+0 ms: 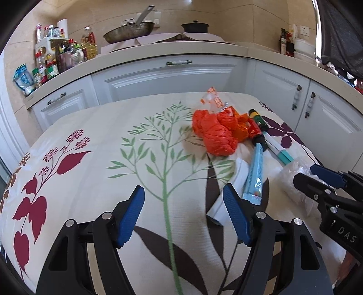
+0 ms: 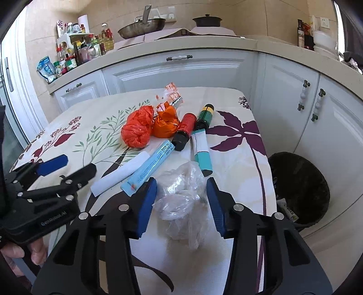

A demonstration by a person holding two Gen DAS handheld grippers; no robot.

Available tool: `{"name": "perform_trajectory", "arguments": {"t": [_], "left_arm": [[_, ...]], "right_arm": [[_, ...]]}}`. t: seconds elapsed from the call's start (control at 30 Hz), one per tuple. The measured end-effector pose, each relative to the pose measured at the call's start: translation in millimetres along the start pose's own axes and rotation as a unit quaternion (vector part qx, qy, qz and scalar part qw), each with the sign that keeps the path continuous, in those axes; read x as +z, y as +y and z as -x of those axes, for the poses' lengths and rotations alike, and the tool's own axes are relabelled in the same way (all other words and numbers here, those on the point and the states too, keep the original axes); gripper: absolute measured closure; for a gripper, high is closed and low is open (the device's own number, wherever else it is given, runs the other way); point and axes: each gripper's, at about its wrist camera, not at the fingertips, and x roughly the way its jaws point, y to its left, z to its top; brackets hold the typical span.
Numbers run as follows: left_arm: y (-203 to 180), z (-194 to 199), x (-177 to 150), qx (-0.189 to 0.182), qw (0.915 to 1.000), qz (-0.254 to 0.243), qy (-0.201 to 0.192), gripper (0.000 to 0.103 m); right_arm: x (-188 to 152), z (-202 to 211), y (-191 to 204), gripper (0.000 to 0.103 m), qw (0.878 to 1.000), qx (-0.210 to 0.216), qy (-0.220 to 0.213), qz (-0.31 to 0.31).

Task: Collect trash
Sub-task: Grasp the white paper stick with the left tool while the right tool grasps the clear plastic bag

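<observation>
Trash lies on the floral tablecloth [image 2: 238, 145]: a crumpled orange bag [image 2: 137, 128] [image 1: 216, 133], an orange wrapper [image 2: 166, 122], a red bottle [image 2: 185, 129], a green bottle [image 2: 204, 115], a teal-and-white box [image 2: 202, 149], a blue packet [image 2: 149, 165] [image 1: 255, 172], a white paper strip [image 2: 120, 174] and a clear plastic bag [image 2: 183, 202]. My right gripper [image 2: 181, 204] is open, its fingers on either side of the clear bag. My left gripper [image 1: 183, 215] is open and empty over the cloth, left of the white strip [image 1: 229, 199].
A black trash bin [image 2: 301, 188] with some litter inside stands on the floor right of the table. White cabinets [image 2: 181, 72] and a counter with condiment bottles [image 2: 74, 52], a wok [image 2: 141, 27] and a pot [image 2: 207, 20] lie beyond.
</observation>
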Motion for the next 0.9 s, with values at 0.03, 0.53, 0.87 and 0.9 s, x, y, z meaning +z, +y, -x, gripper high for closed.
{"name": "perform_trajectory", "arguments": {"t": [0.03,0.53,0.87,0.9], "left_arm": [[-1.8,-0.7,-0.1,-0.005,1.0,-0.003,0.002,0.034],[-20.1,-13.4,-9.9,-0.039,0.9978,-0.041,0.035,0.08],[-14.9,-2.4,-13.0,-0.047,0.9982,-0.031,0.017,0.099],[-14.4,-1.5,-13.0,-0.048,0.9983,-0.03,0.016,0.099]], "right_arm": [[0.0,1.3,-1.0,0.066,1.0,0.001,-0.001,-0.001],[-3.2,0.5,-9.7,0.053,1.0,0.001,0.007,-0.003],[-6.3,-0.8,-7.3,0.061,1.0,-0.003,0.009,0.008],[-7.0,-0.1,-7.1,0.061,1.0,-0.004,0.007,0.008]]}}
